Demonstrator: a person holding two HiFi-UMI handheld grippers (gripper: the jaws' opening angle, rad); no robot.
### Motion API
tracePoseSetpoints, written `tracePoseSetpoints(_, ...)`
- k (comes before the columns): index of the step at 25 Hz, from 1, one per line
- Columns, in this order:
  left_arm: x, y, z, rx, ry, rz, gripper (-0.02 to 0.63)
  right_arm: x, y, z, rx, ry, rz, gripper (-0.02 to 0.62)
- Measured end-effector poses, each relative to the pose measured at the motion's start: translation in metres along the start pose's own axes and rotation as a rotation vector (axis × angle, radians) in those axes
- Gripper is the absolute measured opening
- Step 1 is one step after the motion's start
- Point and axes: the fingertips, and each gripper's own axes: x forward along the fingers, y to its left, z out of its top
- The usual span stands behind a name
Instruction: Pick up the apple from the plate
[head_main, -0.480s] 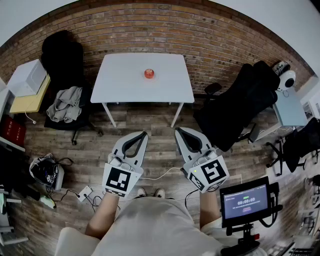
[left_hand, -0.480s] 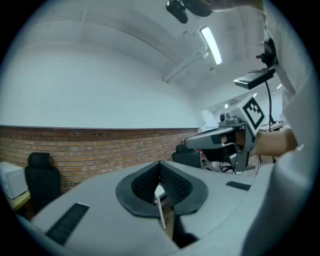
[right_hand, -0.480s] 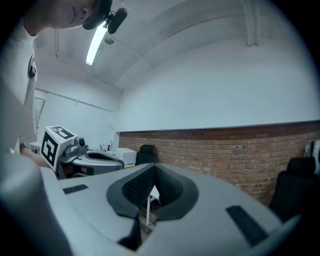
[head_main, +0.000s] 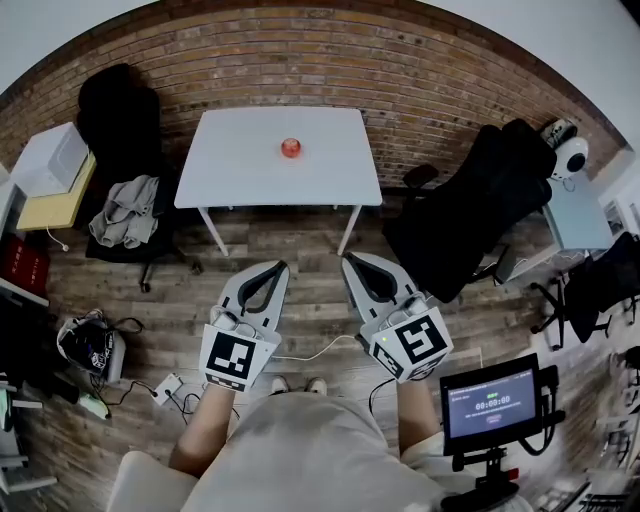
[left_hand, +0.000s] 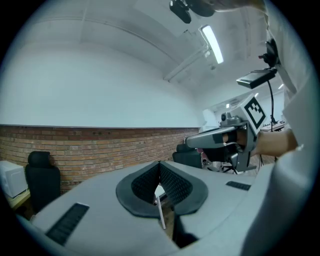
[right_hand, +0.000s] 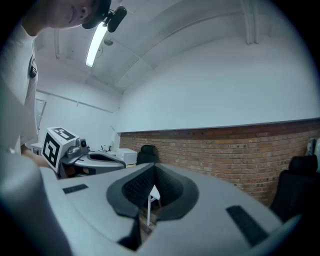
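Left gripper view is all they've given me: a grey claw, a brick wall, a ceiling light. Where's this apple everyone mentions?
Observer: The head view shows it. The apple sits on a white table against the brick wall.
Operator: Is a claw holding it?
Observer: No. The left claw and right claw are both shut and empty, over the wooden floor, short of the table.
Operator: Anything next to the table?
Observer: A grey garment lies draped over a black chair on the left-claw side.
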Motion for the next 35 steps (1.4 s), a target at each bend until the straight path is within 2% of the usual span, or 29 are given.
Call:
tracePoseSetpoints(6, 0.012, -0.007, 0.002, 0.009, 0.014, 0.03, 0.005, -0.008, -0.014, 0.002, 0.024, -0.029, 0.041, 0.002)
tracePoseSetpoints(12, 0.019, -0.018, -0.016, 0.018, 0.052, 0.045, 0.005, -0.008, -0.022, -0.006, 0.045, -0.036, 0.1, 0.002)
tracePoseSetpoints(19, 0.023, -0.028, -0.011, 0.016, 0.025, 0.097, 0.005, -0.018, -0.021, -0.015, 0.036, -0.039, 0.145, 0.002)
tracePoseSetpoints(26, 0.037, -0.037, -0.003, 0.01, 0.038, 0.1, 0.005, -0.025, -0.049, -0.011, 0.057, -0.055, 0.124, 0.002)
tracePoseSetpoints(29, 0.047, -0.024, -0.005, 0.017, 0.034, 0.096, 0.005, -0.014, -0.059, -0.012, 0.067, -0.049, 0.114, 0.002)
tracePoseSetpoints(35, 0.087, 0.028, -0.028, -0.02, 0.035, 0.091, 0.005, 0.04, -0.089, -0.028, 0.084, -0.016, 0.09, 0.002)
